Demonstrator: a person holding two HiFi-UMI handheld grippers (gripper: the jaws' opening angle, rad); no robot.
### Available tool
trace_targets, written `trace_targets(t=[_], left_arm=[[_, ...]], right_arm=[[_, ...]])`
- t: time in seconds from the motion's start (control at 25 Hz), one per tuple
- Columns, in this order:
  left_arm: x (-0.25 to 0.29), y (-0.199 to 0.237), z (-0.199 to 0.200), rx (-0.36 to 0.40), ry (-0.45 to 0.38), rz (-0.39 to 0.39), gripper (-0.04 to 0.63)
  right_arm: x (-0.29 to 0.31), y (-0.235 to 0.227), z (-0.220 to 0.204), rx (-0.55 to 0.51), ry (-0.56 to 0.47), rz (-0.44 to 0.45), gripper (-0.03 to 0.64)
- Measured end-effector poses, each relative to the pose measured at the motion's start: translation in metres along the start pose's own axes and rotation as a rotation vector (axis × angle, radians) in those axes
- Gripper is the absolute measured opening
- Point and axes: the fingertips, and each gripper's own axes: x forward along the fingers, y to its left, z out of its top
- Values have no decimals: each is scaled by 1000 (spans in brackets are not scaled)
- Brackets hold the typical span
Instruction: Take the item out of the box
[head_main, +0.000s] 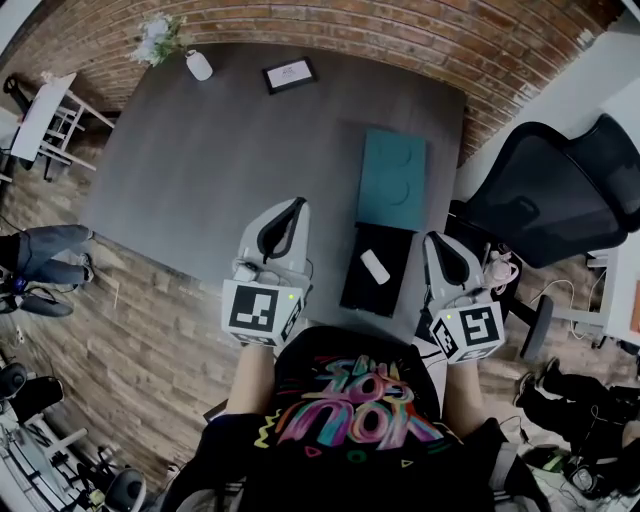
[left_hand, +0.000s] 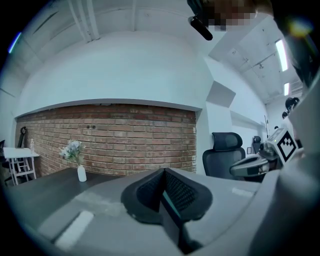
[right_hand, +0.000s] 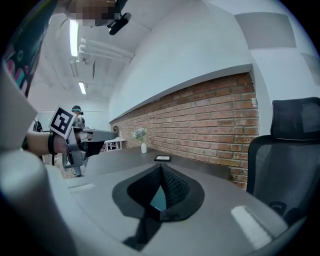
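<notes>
In the head view, an open black box (head_main: 362, 292) lies on the dark table (head_main: 210, 170), and the white item (head_main: 375, 266) rests inside it, towards the box's far end. A teal lid (head_main: 392, 178) lies flat just beyond the box, touching its far edge. The left gripper (head_main: 298, 204) hovers to the left of the box and the right gripper (head_main: 431, 238) just to its right, both clear of the box and the item. Well beyond the box, at the far side of the table, stand a small white vase (head_main: 199, 65) with pale flowers and a picture frame (head_main: 289, 74). A black office chair (head_main: 545, 195) is off to the right of the box. In the left gripper view, the jaws are pressed together at their tips with nothing between them. A sliver of teal shows through the narrow slit lower down, and the box itself is out of sight. The vase, a brick wall (left_hand: 125, 140) and the chair stand ahead. In the right gripper view, the jaws likewise meet tip to tip and are empty, with teal again showing through the slit. The left gripper floats at the left of this view, with the frame and the vase on the table ahead.
</notes>
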Motion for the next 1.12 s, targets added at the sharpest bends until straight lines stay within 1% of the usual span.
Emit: trace_targets(t=[0.24,0.52,0.72,0.88,1.12], left_arm=[[9,4,-5,-4,11,-41,2],[19,-7,-10,9,22,-125,2],[24,-12,-11,23,25,-153,2],[25,-12,-14,23,39,-154,2],[26,-15,-8,17,22,-172,2]], right_arm=[[6,-2,1,-4,9,-27,-2],[5,-3,-2,11,12,-63,-2],[6,-3,-4,13,15,-70,-2],[8,2,-8,7,22,-56,-2],[17,9,-21,-13,73,-35,0]])
